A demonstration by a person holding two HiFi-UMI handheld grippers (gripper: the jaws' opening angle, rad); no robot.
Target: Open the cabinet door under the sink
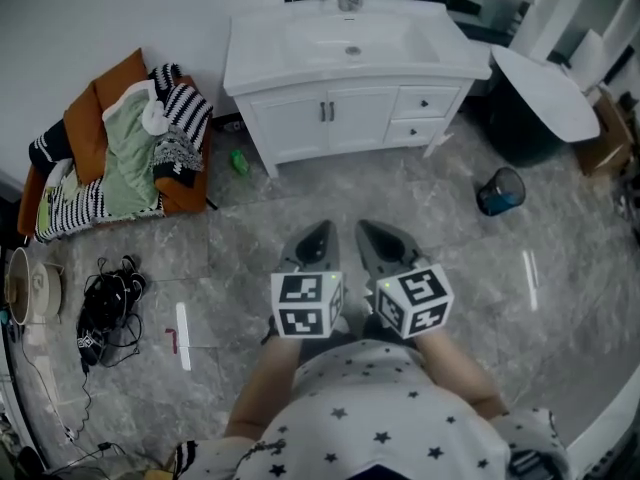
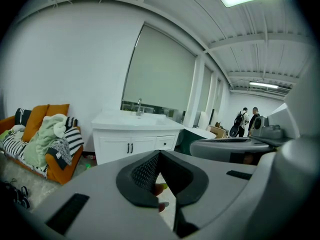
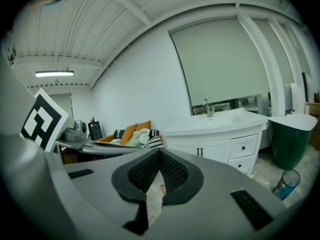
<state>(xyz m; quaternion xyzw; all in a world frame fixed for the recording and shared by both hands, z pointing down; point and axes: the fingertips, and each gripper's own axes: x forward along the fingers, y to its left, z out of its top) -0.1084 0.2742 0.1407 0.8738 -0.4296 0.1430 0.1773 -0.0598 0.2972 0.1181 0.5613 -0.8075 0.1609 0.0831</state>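
Head view puts the left gripper point(image 1: 313, 240) and right gripper point(image 1: 383, 240) side by side, jaws pressed together on nothing, aimed at the cabinet door point(image 1: 292, 126) under the sink point(image 1: 350, 40), which is well ahead of both, so closing that gap likely comes before any grip.

In head view I see an orange sofa point(image 1: 85, 118) at 10 o'clock, piled w/ green and striped clothes point(image 1: 125, 153); small green bottle point(image 1: 240, 161) on floor same way, nearer centre. Black cable tangle point(image 1: 108, 308) at 8, pale pot point(image 1: 25, 286) at 9 by frame edge. Dark bin point(image 1: 500, 190) w/ blue inside at 3; round white tabletop point(image 1: 545, 93) at 2.
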